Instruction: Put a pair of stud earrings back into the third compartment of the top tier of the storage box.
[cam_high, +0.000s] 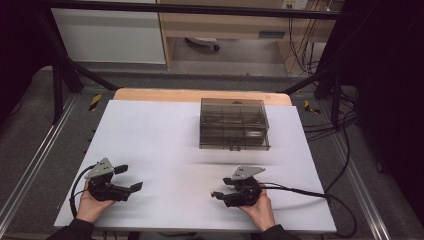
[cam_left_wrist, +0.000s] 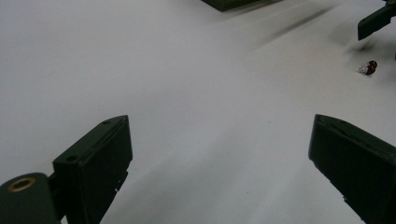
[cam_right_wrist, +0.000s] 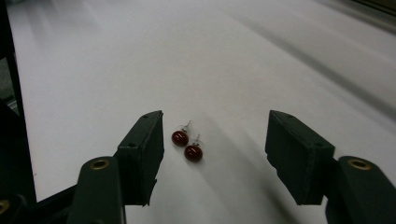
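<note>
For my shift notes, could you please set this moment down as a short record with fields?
surface: white table top
work in hand: right gripper low over two red stud earrings, which lie between its jaws
earrings: side by side on the table, untouched by either pad
right jaws: partly open
left gripper: jaws wide apart over bare table
container: smoky clear compartment box at the far side, lid shut
</note>
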